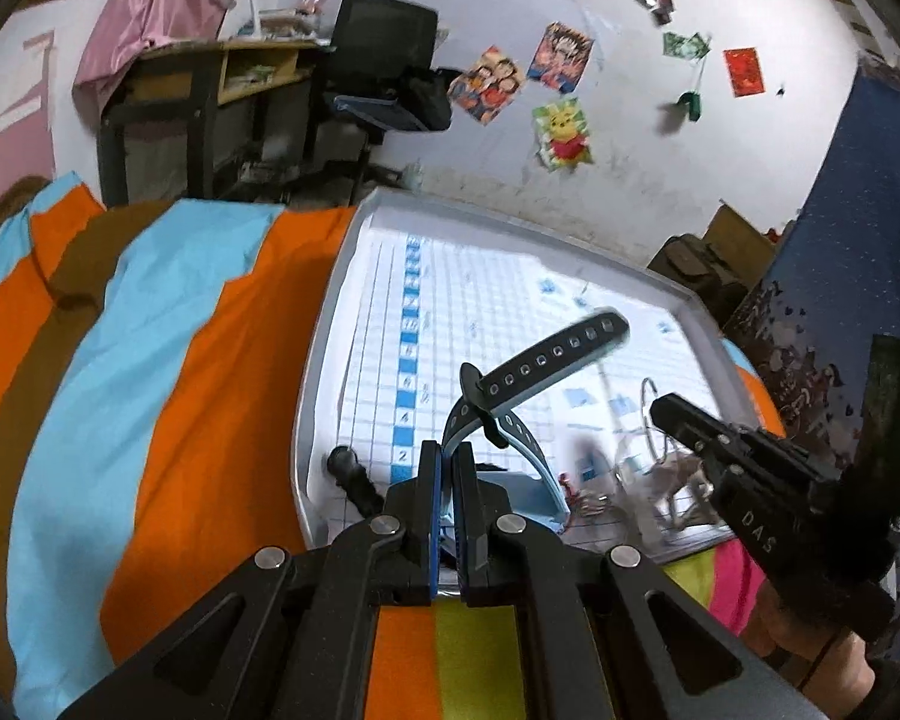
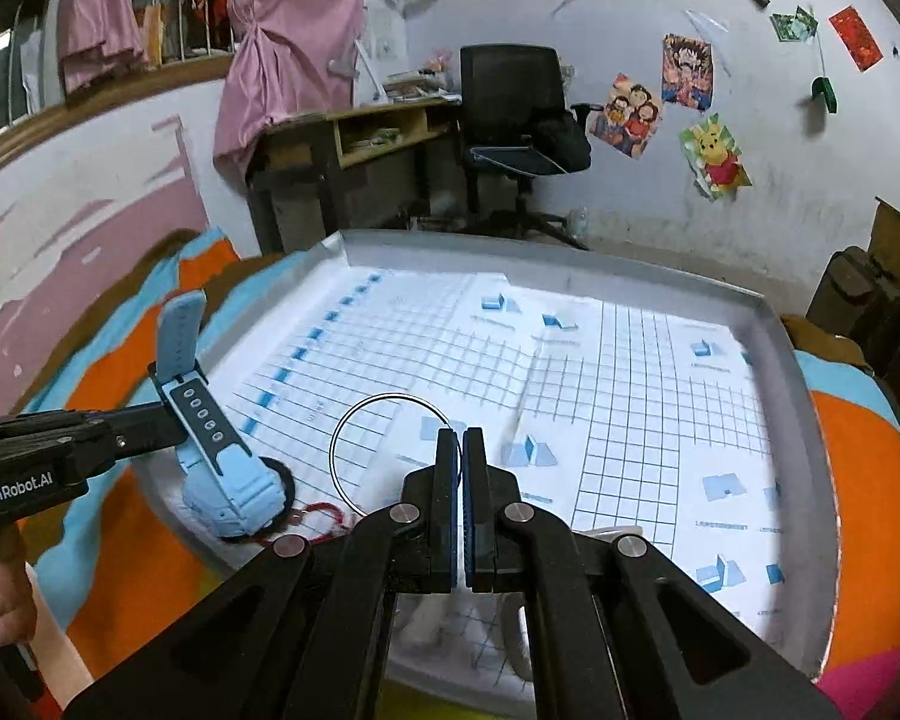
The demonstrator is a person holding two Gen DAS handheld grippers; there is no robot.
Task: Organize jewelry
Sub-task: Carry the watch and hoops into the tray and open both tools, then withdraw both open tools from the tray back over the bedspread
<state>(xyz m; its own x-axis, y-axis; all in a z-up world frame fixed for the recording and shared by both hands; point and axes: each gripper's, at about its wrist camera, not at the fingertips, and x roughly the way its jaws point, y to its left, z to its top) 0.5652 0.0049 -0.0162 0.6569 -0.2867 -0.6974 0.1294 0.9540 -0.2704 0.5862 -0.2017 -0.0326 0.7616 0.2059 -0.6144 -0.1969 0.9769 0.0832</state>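
My left gripper (image 1: 448,468) is clamped on the strap of a pale blue plastic wristwatch with a dark perforated band (image 1: 546,360); from the right wrist camera the watch (image 2: 216,450) stands at nine o'clock, over the near left corner of the shallow white tray (image 2: 774,324). My right gripper (image 2: 462,450) has its jaws pressed together on a thin round bangle of clear-and-dark wire (image 2: 354,420), which lies out over the tray toward eleven o'clock. A red cord piece (image 2: 318,510) lies just beside the watch body.

The tray is lined with white paper printed with a blue grid (image 2: 660,420) and sits on a blanket of orange, sky-blue and brown stripes (image 1: 150,360). Beyond, at twelve o'clock, a black office chair (image 2: 510,102) stands by a wooden desk (image 2: 378,126). Pink curtains (image 2: 282,48) hang at eleven o'clock, and cartoon posters (image 2: 684,72) dot the white wall (image 2: 780,138) at one o'clock.
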